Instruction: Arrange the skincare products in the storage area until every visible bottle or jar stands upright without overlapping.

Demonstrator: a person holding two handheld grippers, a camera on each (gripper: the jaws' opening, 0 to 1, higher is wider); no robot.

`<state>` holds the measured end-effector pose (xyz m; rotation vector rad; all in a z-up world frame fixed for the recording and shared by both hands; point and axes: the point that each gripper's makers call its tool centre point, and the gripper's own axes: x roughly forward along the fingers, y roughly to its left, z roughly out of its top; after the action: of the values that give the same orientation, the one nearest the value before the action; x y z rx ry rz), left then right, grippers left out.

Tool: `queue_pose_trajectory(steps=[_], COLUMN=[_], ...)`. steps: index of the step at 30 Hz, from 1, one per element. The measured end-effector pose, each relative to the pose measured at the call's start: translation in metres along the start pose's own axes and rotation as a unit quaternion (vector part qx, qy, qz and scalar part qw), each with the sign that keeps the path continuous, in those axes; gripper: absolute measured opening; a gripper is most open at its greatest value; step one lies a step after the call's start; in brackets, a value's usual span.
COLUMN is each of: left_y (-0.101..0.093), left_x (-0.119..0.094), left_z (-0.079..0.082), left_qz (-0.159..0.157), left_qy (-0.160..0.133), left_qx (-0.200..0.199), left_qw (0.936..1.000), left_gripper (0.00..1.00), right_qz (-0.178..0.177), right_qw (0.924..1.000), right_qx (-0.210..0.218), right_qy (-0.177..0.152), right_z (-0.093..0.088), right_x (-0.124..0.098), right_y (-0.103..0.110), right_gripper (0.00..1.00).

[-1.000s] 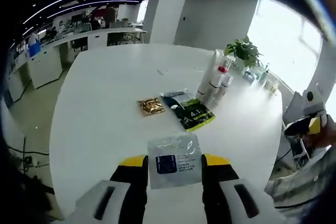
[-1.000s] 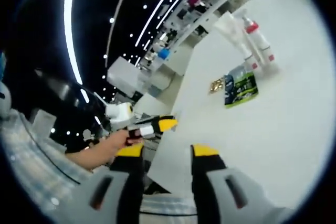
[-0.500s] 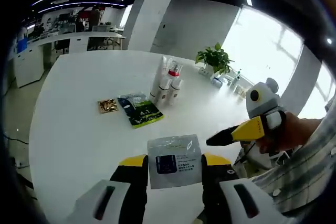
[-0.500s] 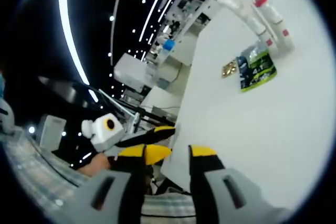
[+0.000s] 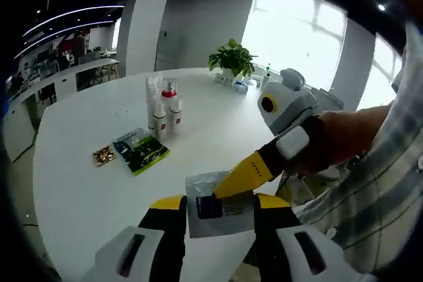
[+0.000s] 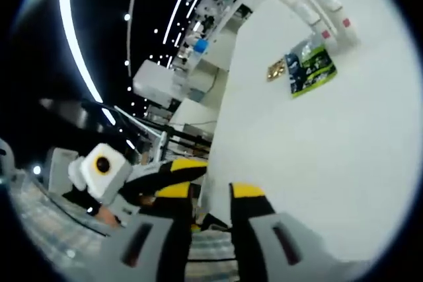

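My left gripper (image 5: 219, 204) is shut on a silver sachet (image 5: 221, 211) with a dark label, held above the near edge of the white table (image 5: 198, 130). From the right, a hand brings in my right gripper, whose yellow fingertip (image 5: 246, 172) lies over the sachet's top edge. Several white bottles (image 5: 162, 107) stand upright together mid-table, one with a red cap. In the right gripper view my right gripper (image 6: 211, 193) shows a narrow gap between its jaws, with the left gripper (image 6: 178, 170) just beyond its left jaw and the bottles (image 6: 320, 4) far off.
A green-black sachet (image 5: 140, 150) and a small gold sachet (image 5: 104, 156) lie flat near the bottles; both appear again in the right gripper view, green-black (image 6: 310, 67) and gold (image 6: 276, 69). A potted plant (image 5: 231, 57) and small items stand at the far table edge.
The right gripper has closed in on the left one until its fingertip overlaps the held sachet. Its jaws stand closer together. Both views have swung; the sachet stays in the left gripper.
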<state>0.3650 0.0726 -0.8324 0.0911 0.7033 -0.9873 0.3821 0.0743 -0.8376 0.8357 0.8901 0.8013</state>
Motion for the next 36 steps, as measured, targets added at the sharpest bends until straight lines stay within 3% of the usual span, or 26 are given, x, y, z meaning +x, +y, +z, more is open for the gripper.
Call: queue_pose_trajectory(steps=[7, 16, 19, 20, 23, 26, 27, 29, 31, 33, 34, 36], left_y=[-0.004, -0.004, 0.000, 0.001, 0.000, -0.003, -0.004, 0.001, 0.006, 0.003, 0.003, -0.001], left_x=[0.005, 0.010, 0.009, 0.007, -0.001, -0.005, -0.008, -0.008, -0.010, -0.013, -0.013, -0.018], left_z=[0.002, -0.006, -0.013, -0.012, -0.006, -0.004, -0.001, 0.003, 0.002, 0.002, 0.001, 0.007], left_qz=[-0.013, -0.037, -0.049, -0.058, -0.104, -0.137, -0.154, -0.165, -0.174, -0.198, -0.202, -0.229], left_qy=[0.003, 0.008, 0.008, -0.002, -0.029, -0.040, -0.048, -0.063, -0.065, -0.065, -0.065, -0.078], left_qx=[0.015, 0.012, -0.016, -0.047, -0.119, -0.154, -0.187, -0.230, -0.284, -0.306, -0.307, -0.313], left_qw=[0.9998, 0.9992, 0.9986, 0.9972, 0.9870, 0.9776, 0.9690, 0.9569, 0.9406, 0.9287, 0.9278, 0.9183], left_gripper=[0.41, 0.45, 0.49, 0.49, 0.49, 0.48, 0.47, 0.40, 0.32, 0.25, 0.22, 0.16], right_qz=[0.019, 0.016, 0.018, 0.019, 0.022, 0.043, 0.050, 0.063, 0.078, 0.084, 0.091, 0.091], right_qw=[0.9994, 0.9996, 0.9996, 0.9995, 0.9990, 0.9982, 0.9978, 0.9964, 0.9950, 0.9945, 0.9937, 0.9935], right_qx=[0.029, 0.022, 0.023, 0.023, 0.036, 0.031, 0.028, 0.023, 0.011, 0.007, 0.010, 0.003], right_qy=[0.001, 0.005, 0.005, 0.005, 0.013, 0.028, 0.035, 0.051, 0.060, 0.061, 0.065, 0.068], right_z=[-0.005, -0.003, 0.001, 0.003, 0.007, 0.006, 0.005, 0.002, 0.001, 0.002, 0.002, 0.002], right_x=[-0.007, -0.009, -0.009, -0.009, -0.009, -0.010, -0.010, -0.010, -0.009, -0.006, -0.004, -0.002], right_y=[0.003, 0.000, -0.001, -0.001, -0.001, 0.006, 0.009, 0.015, 0.022, 0.027, 0.030, 0.031], right_gripper=[0.02, 0.01, 0.01, 0.01, 0.01, 0.01, 0.01, 0.01, 0.01, 0.01, 0.01, 0.01])
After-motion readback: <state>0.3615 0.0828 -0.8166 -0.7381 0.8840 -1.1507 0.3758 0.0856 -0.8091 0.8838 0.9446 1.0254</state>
